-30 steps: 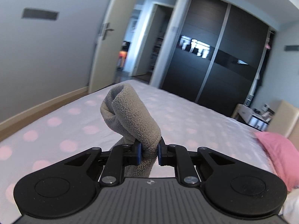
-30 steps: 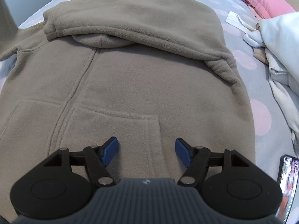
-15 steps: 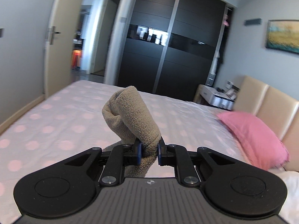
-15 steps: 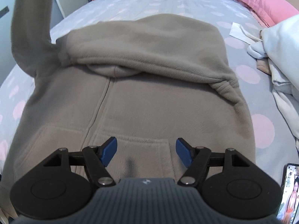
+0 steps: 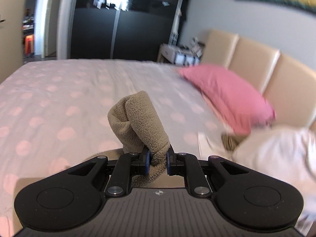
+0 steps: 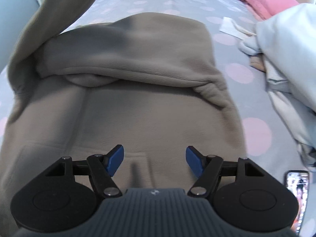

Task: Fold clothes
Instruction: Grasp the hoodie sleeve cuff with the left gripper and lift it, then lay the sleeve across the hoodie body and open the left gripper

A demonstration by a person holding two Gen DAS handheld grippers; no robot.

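A taupe fleece hoodie (image 6: 138, 102) lies front-up on the bed, its hood folded down over the chest. My left gripper (image 5: 157, 161) is shut on the cuff of its left sleeve (image 5: 138, 122) and holds it up above the bed. In the right wrist view that sleeve (image 6: 55, 13) rises up at the top left. My right gripper (image 6: 155, 158) is open and empty, hovering over the hoodie's lower front near the pocket.
The bed has a white sheet with pink dots (image 5: 59, 102). A pink pillow (image 5: 227, 94) lies by the beige headboard (image 5: 256, 63). A heap of white laundry (image 6: 286, 59) lies right of the hoodie. A phone (image 6: 296, 193) lies at the lower right. A dark wardrobe (image 5: 122, 25) stands beyond.
My left gripper has swung to the right with the sleeve cuff, lifting the sleeve higher. My right gripper has stayed open over the hoodie and drawn back slightly.
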